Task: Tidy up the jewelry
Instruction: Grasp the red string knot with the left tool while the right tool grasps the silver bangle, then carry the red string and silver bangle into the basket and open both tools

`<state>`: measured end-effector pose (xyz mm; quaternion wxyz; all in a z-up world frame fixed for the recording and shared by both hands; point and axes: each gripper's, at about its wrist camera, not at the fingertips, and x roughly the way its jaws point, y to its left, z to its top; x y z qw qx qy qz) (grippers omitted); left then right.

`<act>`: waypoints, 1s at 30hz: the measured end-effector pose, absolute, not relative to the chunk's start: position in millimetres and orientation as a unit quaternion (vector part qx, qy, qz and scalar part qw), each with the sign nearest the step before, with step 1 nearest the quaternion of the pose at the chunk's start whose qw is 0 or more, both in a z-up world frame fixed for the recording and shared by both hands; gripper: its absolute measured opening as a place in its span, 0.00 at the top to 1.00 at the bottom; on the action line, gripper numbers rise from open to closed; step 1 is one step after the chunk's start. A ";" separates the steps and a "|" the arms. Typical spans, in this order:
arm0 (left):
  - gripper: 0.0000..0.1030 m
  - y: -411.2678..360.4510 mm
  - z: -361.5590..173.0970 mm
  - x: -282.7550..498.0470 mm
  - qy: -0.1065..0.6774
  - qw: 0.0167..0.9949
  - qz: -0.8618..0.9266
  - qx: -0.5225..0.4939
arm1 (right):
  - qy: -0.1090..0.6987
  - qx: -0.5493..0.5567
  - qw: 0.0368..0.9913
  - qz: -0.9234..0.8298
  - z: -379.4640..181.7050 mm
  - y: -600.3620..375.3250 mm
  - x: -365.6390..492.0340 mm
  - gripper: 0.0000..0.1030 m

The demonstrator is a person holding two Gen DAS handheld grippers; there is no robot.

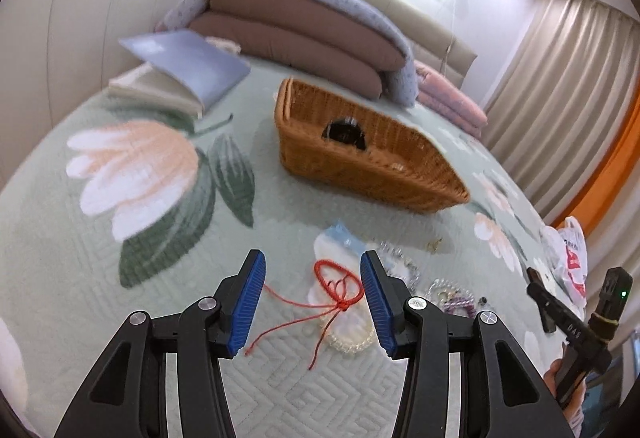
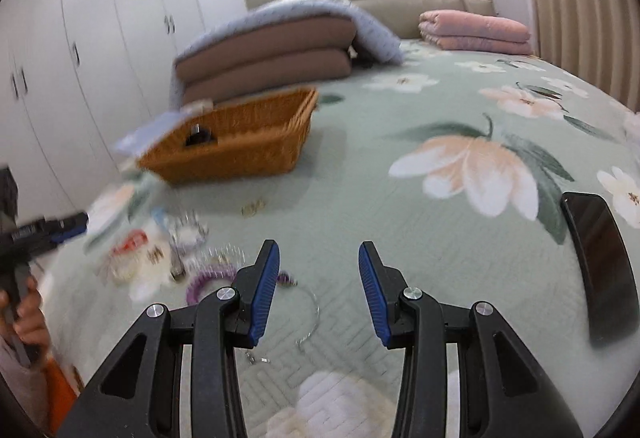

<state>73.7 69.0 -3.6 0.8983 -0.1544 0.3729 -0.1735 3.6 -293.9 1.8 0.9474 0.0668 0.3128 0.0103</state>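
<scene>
Jewelry lies loose on the green floral bedspread. In the left wrist view a red cord bracelet point(image 1: 334, 288) lies between the tips of my open, empty left gripper point(image 1: 312, 270), over a clear bead bracelet point(image 1: 352, 342). More bead bracelets point(image 1: 452, 296) lie to its right. A wicker basket point(image 1: 360, 153) with a dark round object point(image 1: 344, 133) inside stands beyond. In the right wrist view my right gripper point(image 2: 318, 258) is open and empty above the bedspread. A purple bead bracelet point(image 2: 208, 278) and a thin silver chain point(image 2: 312, 322) lie at its left finger. The basket point(image 2: 236, 141) is far left.
A black phone point(image 2: 600, 262) lies on the bed at right. Folded brown cushions under a blue quilt point(image 1: 304, 29), a pink blanket point(image 2: 476, 29) and a blue folder point(image 1: 188, 61) sit behind the basket. A plastic bag point(image 1: 568, 258) lies at the bed's right edge. Wardrobes line the left.
</scene>
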 end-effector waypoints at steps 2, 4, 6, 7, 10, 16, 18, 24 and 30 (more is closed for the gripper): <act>0.51 66.9 -10.3 78.0 0.385 0.893 -0.173 -0.155 | 0.326 0.043 0.944 0.012 -4.1 -284.4 6.6 0.56; 0.51 65.4 -15.0 79.5 0.393 0.889 -0.174 -0.155 | 0.338 0.014 0.941 0.013 -10.1 -274.4 9.0 0.56; 0.52 63.4 -17.8 81.0 0.399 0.887 -0.176 -0.155 | 0.349 -0.009 0.937 0.008 -16.1 -267.5 11.6 0.56; 0.52 62.3 -19.2 82.1 0.402 0.886 -0.175 -0.154 | 0.353 -0.015 0.935 0.008 -18.7 -266.5 13.1 0.56; 0.52 58.3 -23.3 85.4 0.412 0.882 -0.173 -0.148 | 0.367 -0.022 0.930 0.012 -23.8 -264.5 19.2 0.56; 0.63 46.0 -31.6 98.6 0.442 0.871 -0.170 -0.134 | 0.400 -0.048 0.915 0.024 -29.0 -261.2 40.7 0.56; 0.66 42.8 -37.1 103.0 0.456 0.864 -0.170 -0.131 | 0.403 -0.053 0.913 0.032 -28.4 -261.9 46.1 0.56; 0.68 36.7 -39.3 112.3 0.468 0.859 -0.168 -0.119 | 0.402 -0.045 0.913 0.048 -28.3 -263.9 50.0 0.65; 0.68 11.1 -38.3 113.5 0.471 0.869 -0.151 -0.034 | 0.397 -0.069 0.913 0.055 -28.8 -252.5 50.9 0.73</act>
